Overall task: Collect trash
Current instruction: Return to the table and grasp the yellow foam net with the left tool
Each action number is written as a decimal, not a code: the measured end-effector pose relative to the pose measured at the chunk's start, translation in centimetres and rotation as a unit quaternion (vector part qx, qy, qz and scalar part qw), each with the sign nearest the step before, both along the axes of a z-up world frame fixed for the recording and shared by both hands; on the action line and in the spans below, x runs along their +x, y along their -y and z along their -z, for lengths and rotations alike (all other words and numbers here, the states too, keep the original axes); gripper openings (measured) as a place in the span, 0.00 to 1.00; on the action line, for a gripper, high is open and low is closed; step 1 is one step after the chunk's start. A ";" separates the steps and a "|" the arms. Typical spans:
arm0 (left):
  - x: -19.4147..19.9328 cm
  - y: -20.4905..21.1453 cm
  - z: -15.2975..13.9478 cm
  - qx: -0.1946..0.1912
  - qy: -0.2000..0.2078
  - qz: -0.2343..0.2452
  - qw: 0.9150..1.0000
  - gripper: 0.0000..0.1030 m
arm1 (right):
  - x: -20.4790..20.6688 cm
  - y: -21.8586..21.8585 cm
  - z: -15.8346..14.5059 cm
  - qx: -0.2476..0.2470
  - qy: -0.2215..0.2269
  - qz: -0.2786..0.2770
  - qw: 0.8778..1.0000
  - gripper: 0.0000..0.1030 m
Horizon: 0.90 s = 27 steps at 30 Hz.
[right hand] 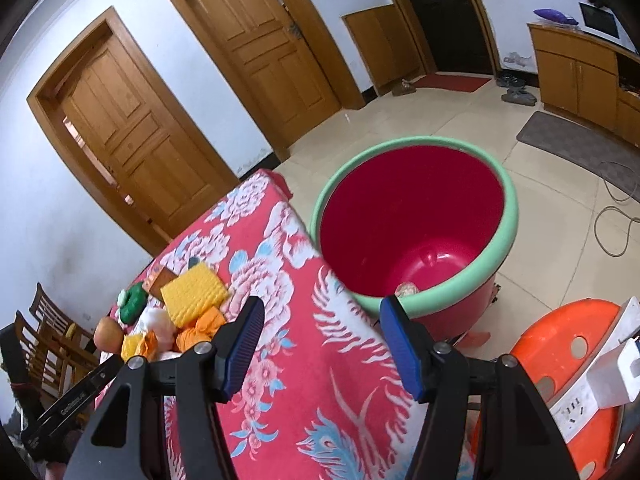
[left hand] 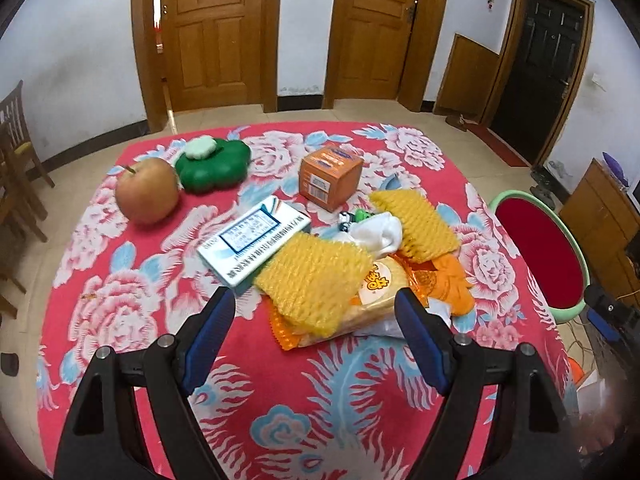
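Note:
A pile of trash lies on the red flowered table (left hand: 280,360): two yellow foam fruit nets (left hand: 316,276) (left hand: 420,216), an orange snack wrapper (left hand: 380,284), white crumpled paper (left hand: 380,232). My left gripper (left hand: 316,312) is open just in front of the near yellow net, not touching it. The red bin with a green rim (right hand: 416,232) stands on the floor beside the table, one small crumpled piece (right hand: 406,290) in it. My right gripper (right hand: 320,320) is open and empty above the table edge by the bin. The pile also shows in the right wrist view (right hand: 192,296).
An apple (left hand: 148,190), a green flower-shaped box (left hand: 214,166), an orange carton (left hand: 330,176) and a white-blue flat box (left hand: 252,244) lie on the table. An orange stool (right hand: 560,360) with a power strip stands right of the bin. Wooden chairs (left hand: 16,160) stand at the left.

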<state>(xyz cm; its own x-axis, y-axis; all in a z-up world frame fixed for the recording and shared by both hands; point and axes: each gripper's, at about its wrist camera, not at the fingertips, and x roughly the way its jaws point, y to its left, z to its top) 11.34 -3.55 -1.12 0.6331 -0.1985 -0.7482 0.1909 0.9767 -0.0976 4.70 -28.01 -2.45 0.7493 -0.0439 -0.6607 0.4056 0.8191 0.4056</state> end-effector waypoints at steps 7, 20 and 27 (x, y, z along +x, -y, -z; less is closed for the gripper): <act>1.5 0.9 1.9 -0.023 -0.016 0.021 0.999 0.80 | 0.7 -0.7 0.7 0.000 -0.015 -0.019 1.000 0.61; 1.5 -0.6 1.4 -0.042 -0.008 0.019 0.999 0.59 | 1.1 -0.8 1.4 0.007 -0.022 -0.024 0.999 0.61; 1.4 -1.5 1.0 -0.070 -0.009 0.017 0.997 0.15 | 0.6 -1.9 0.6 -0.003 -0.017 -0.039 0.999 0.61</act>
<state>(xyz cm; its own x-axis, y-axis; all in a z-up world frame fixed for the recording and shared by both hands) 12.71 -2.08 -2.17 0.6102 -0.3237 -0.7231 0.2206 0.9461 -0.2373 5.32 -26.07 -3.09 0.7283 0.0090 -0.6852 0.3539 0.8513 0.3874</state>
